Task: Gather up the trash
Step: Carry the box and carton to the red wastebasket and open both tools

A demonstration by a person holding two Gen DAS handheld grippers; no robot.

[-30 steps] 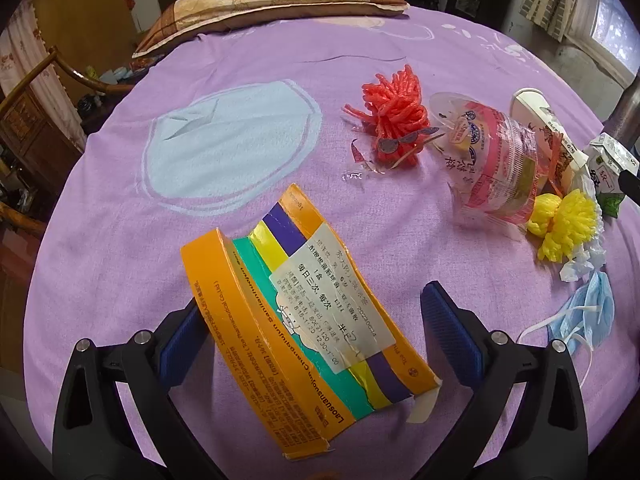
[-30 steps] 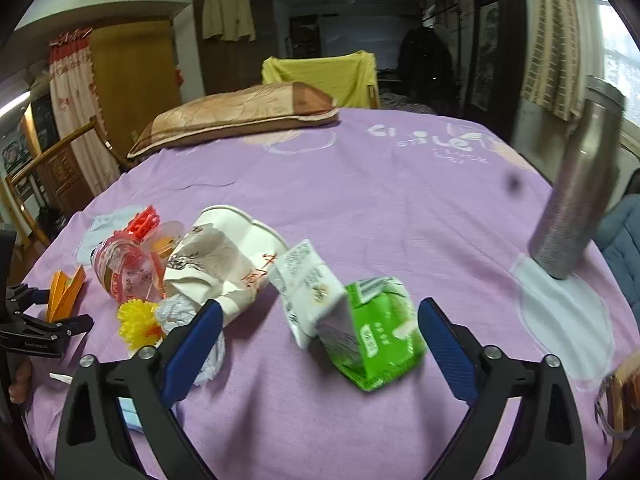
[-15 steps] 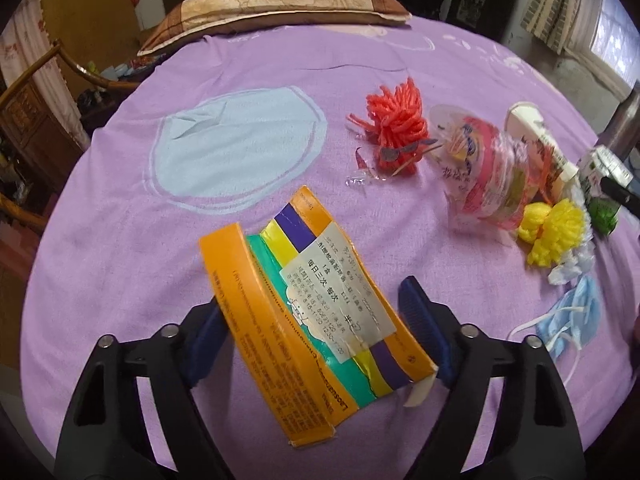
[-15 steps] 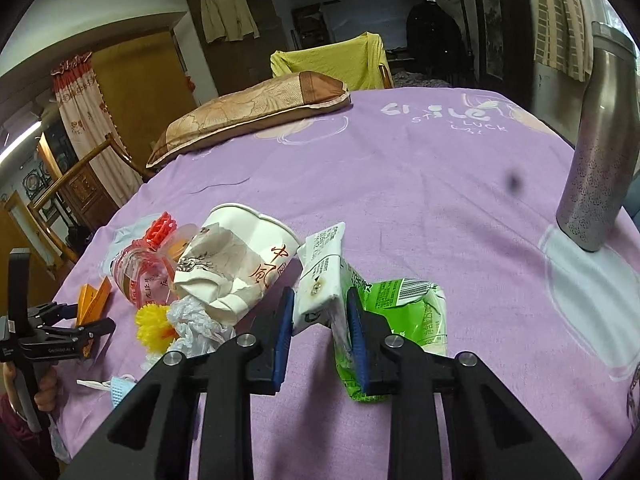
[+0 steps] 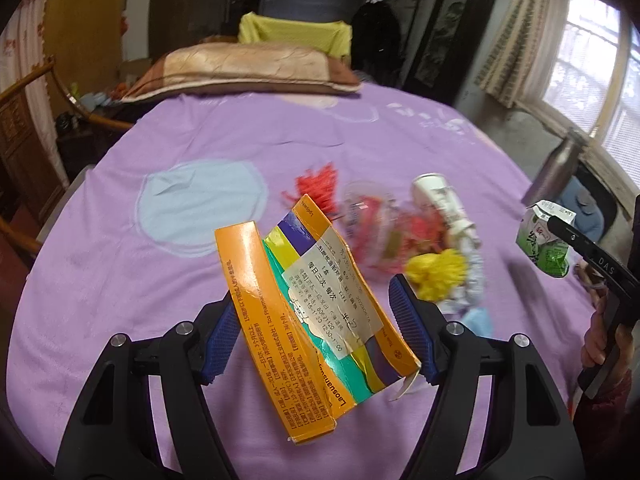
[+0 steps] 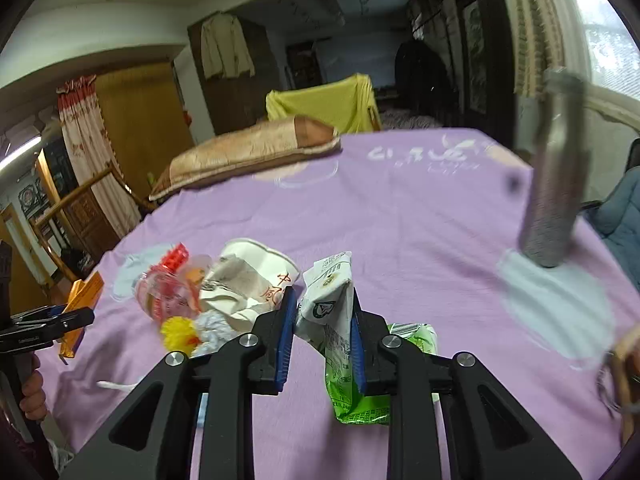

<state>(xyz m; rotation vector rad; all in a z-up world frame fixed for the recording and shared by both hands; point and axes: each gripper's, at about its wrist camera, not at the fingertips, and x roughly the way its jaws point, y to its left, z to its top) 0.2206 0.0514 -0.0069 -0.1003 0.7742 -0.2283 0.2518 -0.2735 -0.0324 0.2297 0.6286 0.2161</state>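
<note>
**Q:** Left wrist view — what did the left tongs (image 5: 320,332) have, and how did it lie?

**A:** They were closing on the orange medicine box (image 5: 308,312); the left pad touched its orange side, though contact at the right pad was unclear. The flattened box was held off the purple surface (image 5: 120,264), its long axis running from 11 o'clock down to 5 o'clock, the labelled face turned up toward the camera.

**Q:** And the right tongs (image 6: 322,334)?

**A:** They were clamped on the green-and-white carton (image 6: 336,332), lifted clear of the surface. Its folded white top pointed to 12 o'clock and its green bottom to 6 o'clock, so the long axis stood nearly upright. At 10 o'clock from it lay the crushed paper cup (image 6: 248,280), with the yellow pompom (image 6: 178,330) below that.
</note>
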